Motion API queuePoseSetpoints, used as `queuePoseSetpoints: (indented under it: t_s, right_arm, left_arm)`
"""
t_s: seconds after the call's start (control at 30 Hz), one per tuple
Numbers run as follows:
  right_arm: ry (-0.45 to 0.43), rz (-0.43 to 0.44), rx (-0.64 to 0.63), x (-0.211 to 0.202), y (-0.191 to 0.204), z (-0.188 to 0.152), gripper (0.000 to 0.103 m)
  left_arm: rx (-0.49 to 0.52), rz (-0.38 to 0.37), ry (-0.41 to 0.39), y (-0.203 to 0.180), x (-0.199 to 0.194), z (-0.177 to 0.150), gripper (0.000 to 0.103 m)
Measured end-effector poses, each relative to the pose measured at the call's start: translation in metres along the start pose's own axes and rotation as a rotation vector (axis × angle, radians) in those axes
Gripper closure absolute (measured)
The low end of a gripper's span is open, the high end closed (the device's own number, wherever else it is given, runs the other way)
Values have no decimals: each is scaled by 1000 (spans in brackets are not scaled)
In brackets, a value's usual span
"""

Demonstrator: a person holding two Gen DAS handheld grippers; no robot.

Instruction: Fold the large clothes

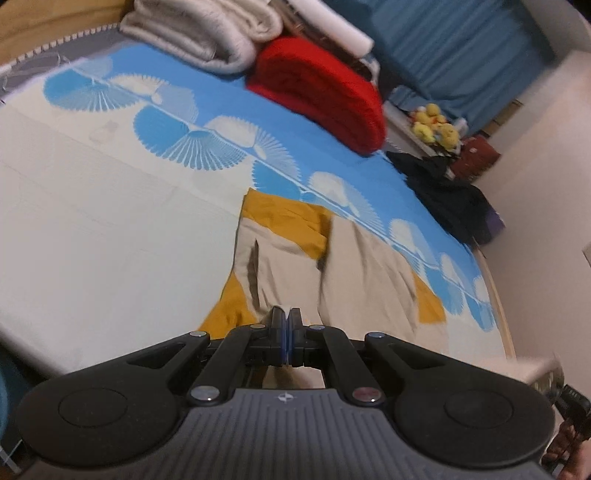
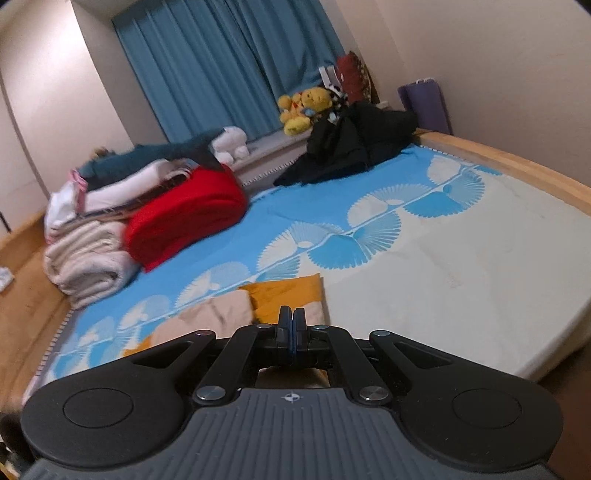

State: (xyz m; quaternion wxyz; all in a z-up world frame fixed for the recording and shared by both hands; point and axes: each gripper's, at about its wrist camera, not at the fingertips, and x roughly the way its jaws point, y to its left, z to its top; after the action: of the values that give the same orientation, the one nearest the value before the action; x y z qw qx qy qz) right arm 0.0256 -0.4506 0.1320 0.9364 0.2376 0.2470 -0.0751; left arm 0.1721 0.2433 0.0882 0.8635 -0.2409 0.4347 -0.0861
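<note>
A large beige and mustard-yellow garment [image 1: 354, 266] lies on the bed just ahead of both grippers. Its beige layer covers most of the mustard, which shows at the far end and at both sides. In the right wrist view the same garment [image 2: 288, 291] lies low in the middle, flat on the sheet. My left gripper [image 1: 286, 312] hangs shut over the garment's near part, and no cloth shows between its tips. My right gripper [image 2: 291, 312] is shut too, above the garment's near edge, and nothing shows in its jaws.
The bed sheet [image 1: 110, 221] is pale with blue fan prints. A red folded blanket [image 1: 317, 96] and cream blankets [image 1: 207, 33] are stacked at one end. Black clothes [image 2: 354, 147] and yellow plush toys [image 2: 306, 107] sit by the blue curtain [image 2: 207, 66]. A wooden bed frame [image 2: 517, 162] runs along the edge.
</note>
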Motion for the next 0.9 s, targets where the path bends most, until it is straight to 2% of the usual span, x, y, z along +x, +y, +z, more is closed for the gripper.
queuePoseSetpoints:
  t_s: [0.13,0.17,0.2,0.23,0.3,0.33,0.4,0.47,0.53,0.6,0.67,0.73,0.8,0.87,0.9]
  right_arm:
    - [35,-33,25,81,3,18,103]
    - [35,-44,30,98,3,22,102]
    - [29,-71,32,113,2,27,102]
    - [22,-100,46,127,-2,31,99]
    - [5,-97,91,145,-13,33,98]
    - [5,-98,94,151,-19,31,96]
    - [39,-107,71,163,-26,17,95]
    - [122,-124,50,175,-28,9,91]
    - [109,-109,6,178,-23,5,89]
    - [136,-116,-50,187,-20,-4,83]
    - [217,-132,-58,200,-23,-16,81]
    - [259,-127,-63,209,-25,-21,80]
    - [280,-127,-80,217,-23,-25,75]
    - [309,-125,-77,225,-24,-27,64]
    - [330,-129,-71,231,-24,-29,64]
  left_arm:
    - [-48,27,23,9,69,35,99]
    - [-61,31,28,12,81,41,96]
    - [-79,38,19,17,91,45,87]
    - [-87,47,-3,22,95,46,75]
    - [-129,56,-32,36,100,41,67]
    - [-161,67,-6,41,103,39,67]
    - [-197,74,-4,48,102,36,67]
    - [-144,95,-9,44,103,35,65]
    - [-68,138,16,39,110,31,62]
    - [-29,172,44,36,119,28,62]
    - [-10,191,50,32,126,27,61]
    - [0,207,55,30,133,27,58]
    - [5,224,61,29,141,28,56]
    - [2,238,67,27,148,30,52]
    - [-3,248,72,27,152,31,49]
